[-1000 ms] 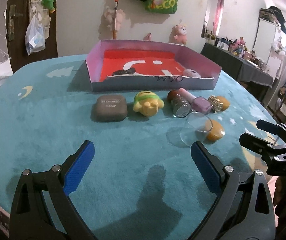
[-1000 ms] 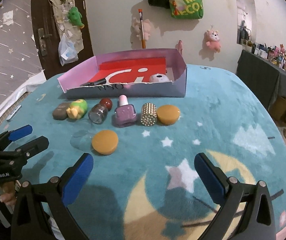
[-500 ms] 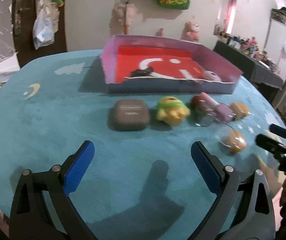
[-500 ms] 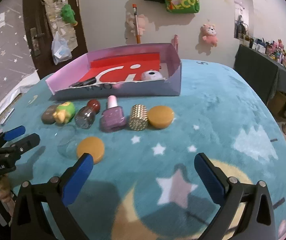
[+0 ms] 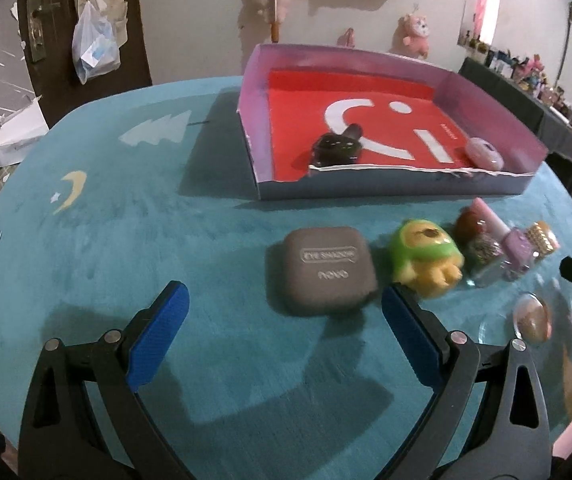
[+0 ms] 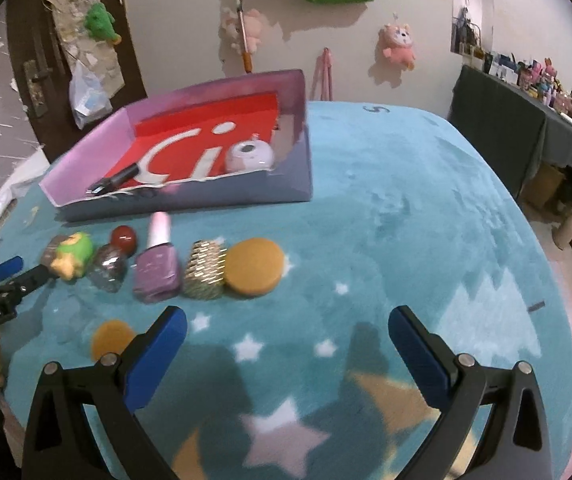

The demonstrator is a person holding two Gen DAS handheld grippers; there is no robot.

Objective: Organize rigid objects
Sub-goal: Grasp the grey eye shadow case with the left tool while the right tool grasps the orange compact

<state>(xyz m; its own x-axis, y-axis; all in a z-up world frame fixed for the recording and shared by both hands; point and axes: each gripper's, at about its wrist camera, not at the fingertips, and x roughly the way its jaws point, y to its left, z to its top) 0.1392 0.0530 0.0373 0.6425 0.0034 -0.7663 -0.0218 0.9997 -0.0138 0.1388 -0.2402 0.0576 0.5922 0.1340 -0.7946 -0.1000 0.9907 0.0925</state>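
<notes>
On the teal plush surface, the pink-walled, red-floored cardboard box lies at twelve o'clock. The grey square eyeshadow case sits at one o'clock, just beyond the wide-open, empty left tool, nearer than the equally wide right tool.

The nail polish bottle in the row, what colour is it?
The nail polish bottle is purple with a pale pink cap, clearest in the right wrist view.
</notes>
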